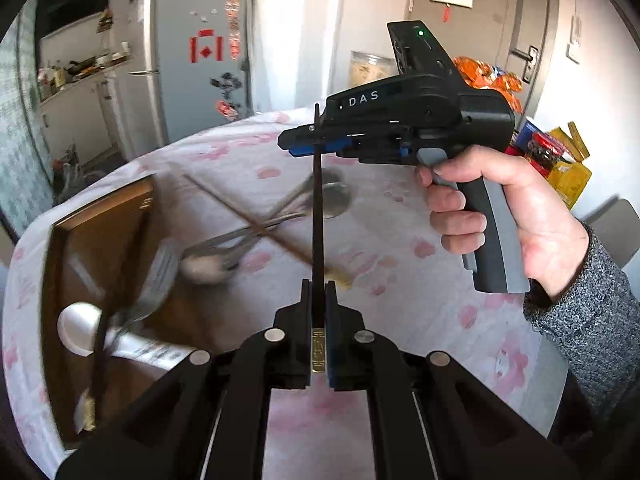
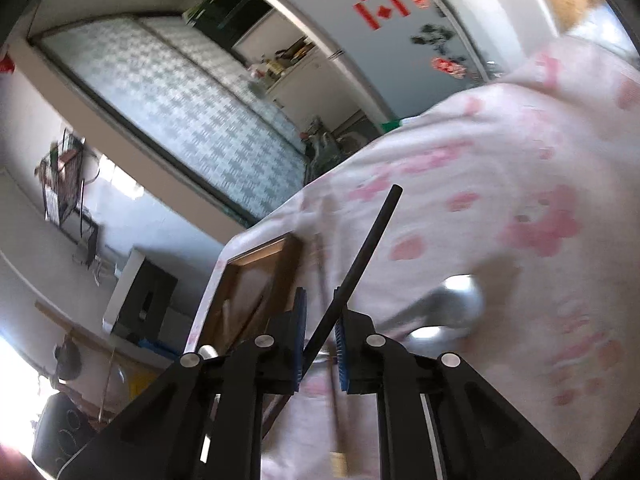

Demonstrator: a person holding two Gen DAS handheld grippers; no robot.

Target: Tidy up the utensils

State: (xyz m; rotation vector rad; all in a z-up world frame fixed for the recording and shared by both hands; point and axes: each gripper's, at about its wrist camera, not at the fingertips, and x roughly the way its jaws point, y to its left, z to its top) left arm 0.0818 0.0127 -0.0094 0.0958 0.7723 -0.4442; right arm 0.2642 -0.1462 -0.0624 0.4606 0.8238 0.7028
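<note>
My left gripper pinching a black chopstick near its gold end, my right gripper spread loosely around its far end, held above the tablecloth, wooden tray to the left, spoons scattered beyond.

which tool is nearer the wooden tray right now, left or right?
Left. The left tool hangs just right of the wooden tray, clamping the black chopstick; the right tool sits farther out over the table.
</note>
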